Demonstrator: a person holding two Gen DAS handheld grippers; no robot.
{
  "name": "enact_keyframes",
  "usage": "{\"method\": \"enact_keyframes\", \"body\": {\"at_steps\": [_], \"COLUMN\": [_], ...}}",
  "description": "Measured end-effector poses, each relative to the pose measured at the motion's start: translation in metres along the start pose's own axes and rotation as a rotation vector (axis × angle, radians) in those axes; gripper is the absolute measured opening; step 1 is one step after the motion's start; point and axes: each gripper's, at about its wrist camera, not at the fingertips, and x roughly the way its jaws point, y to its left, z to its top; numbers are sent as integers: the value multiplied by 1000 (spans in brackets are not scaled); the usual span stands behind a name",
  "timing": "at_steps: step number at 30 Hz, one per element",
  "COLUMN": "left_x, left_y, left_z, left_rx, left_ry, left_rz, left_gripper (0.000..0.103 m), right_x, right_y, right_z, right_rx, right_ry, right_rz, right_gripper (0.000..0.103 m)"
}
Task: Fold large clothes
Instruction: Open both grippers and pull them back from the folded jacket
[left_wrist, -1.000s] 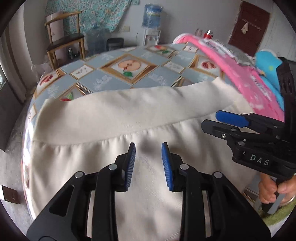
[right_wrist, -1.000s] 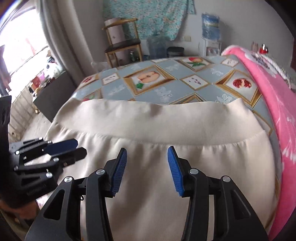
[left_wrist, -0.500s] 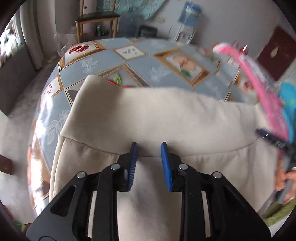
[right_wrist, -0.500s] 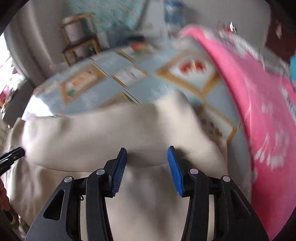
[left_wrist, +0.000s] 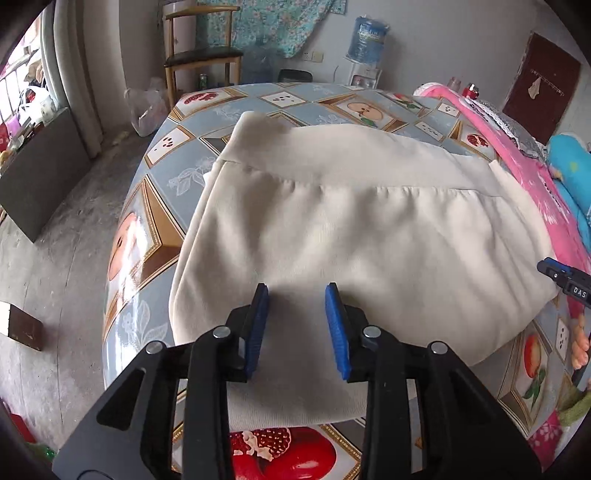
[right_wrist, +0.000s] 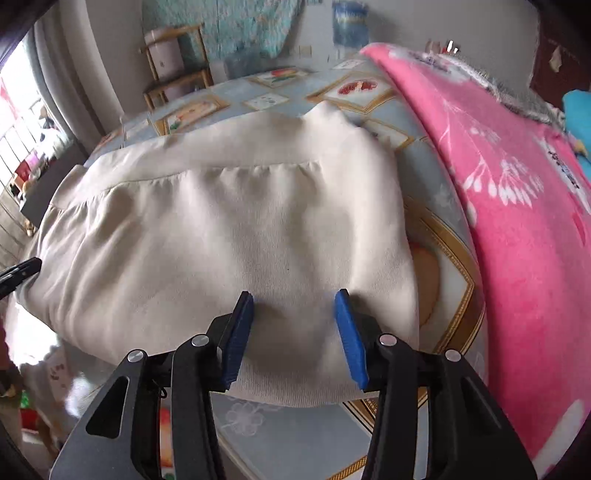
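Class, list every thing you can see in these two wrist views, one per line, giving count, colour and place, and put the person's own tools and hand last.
cream garment: one, cream, folded flat on the table, banded edge on the far side
table: one, blue-grey cloth with fruit pictures, under the garment
pink blanket: one, pink with white print, on the table to the right of the garment
chair: one, wooden with dark seat, beyond the table
water bottle: one, blue, by the far wall
left gripper: one, black with blue pads, open over the garment's near edge
right gripper: one, black with blue pads, open over the garment's near edge
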Motion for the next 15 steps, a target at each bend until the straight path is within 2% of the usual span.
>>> {"method": "enact_keyframes", "body": {"at_steps": [1, 4, 6, 7, 8, 10, 13, 15], "left_x": [-4, -36, -64, -77, -89, -109, -130, -139], "left_y": [0, -4, -15, -21, -28, -45, -70, -81], "left_z": [1, -3, -19, -29, -41, -59, -81, -88], "left_rx": [-19, -70, -61, -54, -45, 2, 49, 46], "left_ry": [-3, -61, -104, -121, -137, -161, -191, -198], "left_rz": [13, -17, -40, -38, -23, 11, 75, 99], "left_gripper": [30, 32, 43, 53, 63, 76, 85, 89], "right_x": [-5, -39, -65, -77, -86, -102, -120, -134], "right_y": [2, 9, 21, 28, 35, 50, 70, 80], "right_z": [2, -1, -16, -26, -36, -56, -78, -89], "right_rx": [15, 73, 77, 74, 72, 66, 64, 63], "right_ry": [8, -28, -79, -101, -115, -123, -133, -145], "right_rz": [-9, 83, 101, 107, 114, 131, 133, 128], "right_gripper": [45, 48, 60, 69, 73, 79, 87, 91]}}
